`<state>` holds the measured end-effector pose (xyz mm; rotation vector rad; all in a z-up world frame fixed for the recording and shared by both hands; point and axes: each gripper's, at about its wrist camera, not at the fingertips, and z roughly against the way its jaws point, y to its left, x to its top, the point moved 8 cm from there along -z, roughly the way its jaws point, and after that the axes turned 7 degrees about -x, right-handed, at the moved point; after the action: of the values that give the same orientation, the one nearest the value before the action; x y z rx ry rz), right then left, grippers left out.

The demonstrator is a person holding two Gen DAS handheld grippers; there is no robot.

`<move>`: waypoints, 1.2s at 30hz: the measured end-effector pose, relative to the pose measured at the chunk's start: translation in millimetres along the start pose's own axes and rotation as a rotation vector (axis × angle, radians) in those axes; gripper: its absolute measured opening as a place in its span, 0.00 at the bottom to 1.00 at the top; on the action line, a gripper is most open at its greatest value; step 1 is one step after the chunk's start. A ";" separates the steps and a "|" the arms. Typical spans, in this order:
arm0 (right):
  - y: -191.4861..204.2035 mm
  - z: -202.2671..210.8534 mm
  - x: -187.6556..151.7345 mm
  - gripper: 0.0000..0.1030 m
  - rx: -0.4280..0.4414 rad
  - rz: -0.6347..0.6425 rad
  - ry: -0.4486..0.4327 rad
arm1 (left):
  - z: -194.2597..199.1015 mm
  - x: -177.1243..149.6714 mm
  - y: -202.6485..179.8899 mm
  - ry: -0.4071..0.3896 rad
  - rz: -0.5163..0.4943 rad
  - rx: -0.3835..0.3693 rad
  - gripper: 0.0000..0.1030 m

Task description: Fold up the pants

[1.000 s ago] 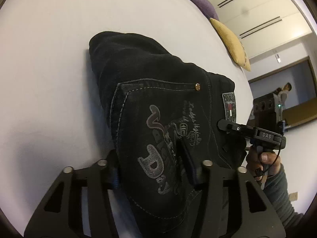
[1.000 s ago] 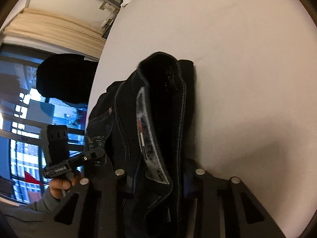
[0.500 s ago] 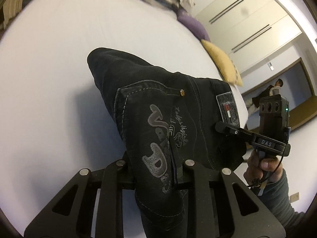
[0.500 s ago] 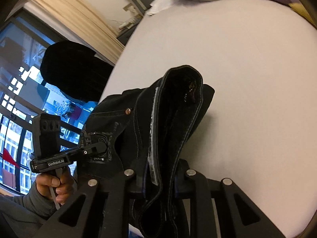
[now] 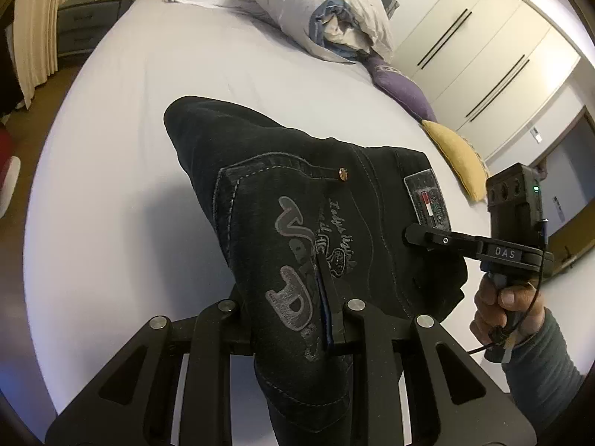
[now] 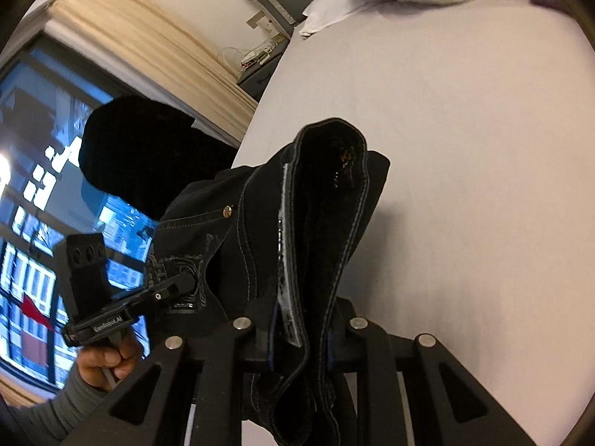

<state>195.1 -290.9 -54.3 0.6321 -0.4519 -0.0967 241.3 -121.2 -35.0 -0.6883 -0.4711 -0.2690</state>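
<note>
Black denim pants (image 5: 297,186) hang bunched above the white bed (image 5: 122,156), back pocket with grey lettering facing the left wrist camera. My left gripper (image 5: 293,297) is shut on the pocket area, the cloth pinched between its jaws. My right gripper (image 6: 301,319) is shut on the waistband (image 6: 327,193), which loops up from its jaws with the label patch on edge. In the left wrist view the right gripper (image 5: 420,234) bites the waistband beside the patch, held by a hand (image 5: 505,308). The right wrist view shows the left gripper (image 6: 182,284) at the pocket.
A white pillow bundle (image 5: 319,11), a purple cushion (image 5: 398,81) and a yellow cushion (image 5: 457,156) lie along the bed's far side. Wardrobe doors (image 5: 483,48) stand behind. A nightstand (image 5: 81,26) and curtain (image 6: 156,48) are by the window (image 6: 29,223).
Both grippers' jaws have closed in on the pants. The pants have come up off the bed, and both views have pulled back to show more of the room.
</note>
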 end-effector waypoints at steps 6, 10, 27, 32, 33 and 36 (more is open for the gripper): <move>-54.6 -61.8 -8.2 0.31 -0.016 -0.138 0.101 | -39.0 -19.1 43.7 0.087 0.045 0.041 0.35; -61.0 -52.3 -16.6 0.37 0.085 -0.186 0.070 | -38.4 -31.2 65.3 0.022 0.089 -0.016 0.53; 5.3 42.7 -78.0 0.75 -0.206 -0.009 -0.195 | 116.0 -85.3 -16.9 -0.262 -0.102 0.374 0.95; 44.3 75.9 -116.8 0.85 -0.317 0.049 -0.311 | 184.7 -107.8 -66.6 -0.410 -0.132 0.598 1.00; 53.2 86.2 -123.8 0.87 -0.354 0.072 -0.351 | 196.9 -109.3 -76.3 -0.436 -0.143 0.629 1.00; 76.5 123.4 -130.7 0.95 -0.433 0.137 -0.487 | 253.8 -117.8 -109.0 -0.560 -0.225 0.746 1.00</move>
<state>20.1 -267.9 29.5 0.1425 -0.9136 -0.2132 14.7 -24.2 136.4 0.0394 -1.1150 -0.0883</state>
